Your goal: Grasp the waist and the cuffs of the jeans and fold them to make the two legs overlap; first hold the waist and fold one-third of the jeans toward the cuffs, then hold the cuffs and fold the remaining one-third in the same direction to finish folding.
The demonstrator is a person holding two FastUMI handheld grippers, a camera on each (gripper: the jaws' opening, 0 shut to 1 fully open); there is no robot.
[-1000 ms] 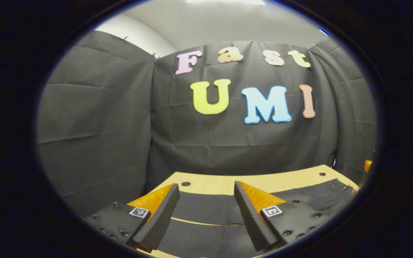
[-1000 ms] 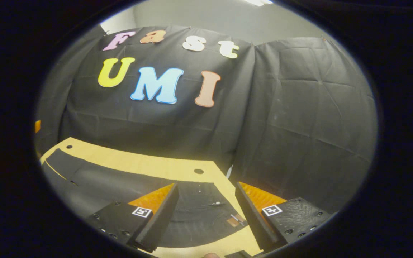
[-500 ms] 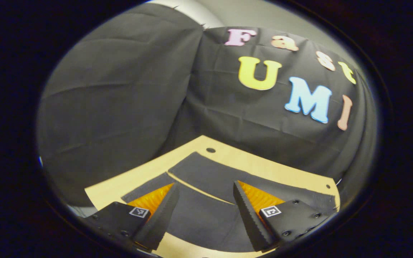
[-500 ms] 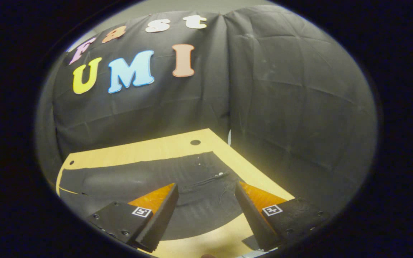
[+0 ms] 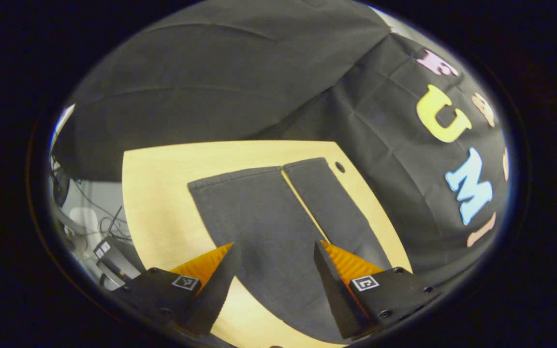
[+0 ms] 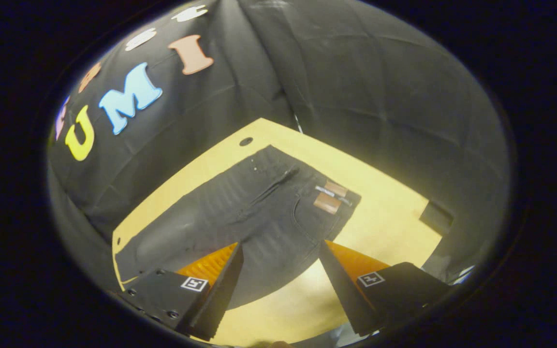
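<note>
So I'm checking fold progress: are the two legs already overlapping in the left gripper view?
No, the jeans lie flat with both legs side by side, a strip of table showing between them.

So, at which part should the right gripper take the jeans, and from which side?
Probably the waist corner by the brown patch: the jeans lie flat, so the open right gripper should come from above at the near edge.
</note>
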